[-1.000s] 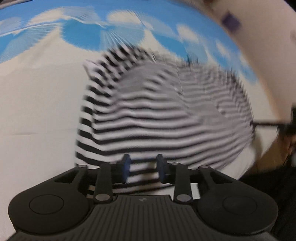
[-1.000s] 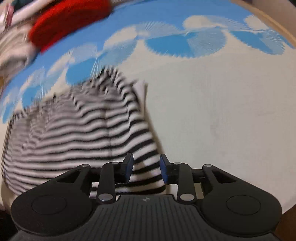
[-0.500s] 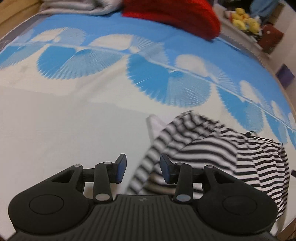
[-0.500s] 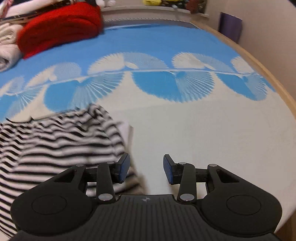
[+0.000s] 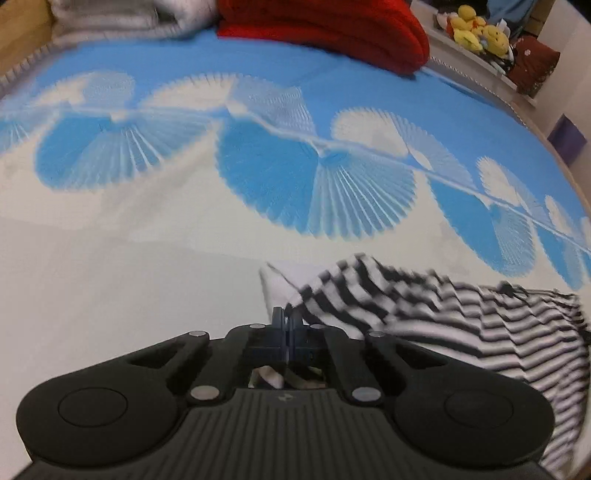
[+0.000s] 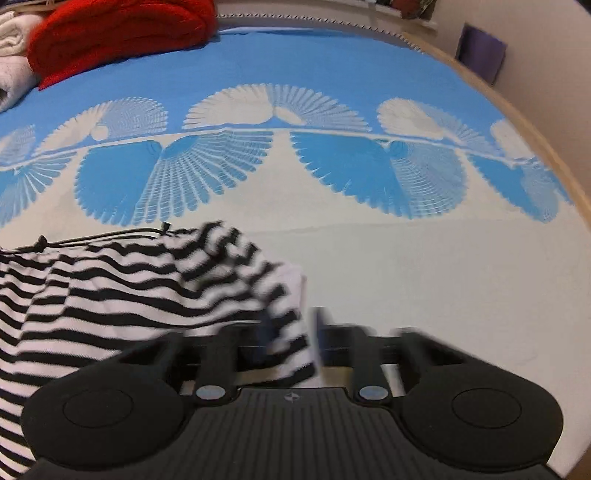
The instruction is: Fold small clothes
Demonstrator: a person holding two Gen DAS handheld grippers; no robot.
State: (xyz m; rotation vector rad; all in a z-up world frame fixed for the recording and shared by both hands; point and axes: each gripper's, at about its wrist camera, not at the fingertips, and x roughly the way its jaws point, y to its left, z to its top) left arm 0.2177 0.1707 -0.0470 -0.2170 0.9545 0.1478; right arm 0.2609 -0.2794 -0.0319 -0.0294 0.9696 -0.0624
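Left claw has its two blue pads pressed flat together after just closing, at the white corner of the striped garment; a scrap of cloth shows behind the pads, but whether it is pinched I cannot tell. Right claw is blurred from its jaws just closing, with the striped garment's edge lying between its fingers. That black-and-white garment lies rumpled on the bed's blue-and-cream patterned cover. A red blanket sits at the far end, yellow plush toys beyond it.
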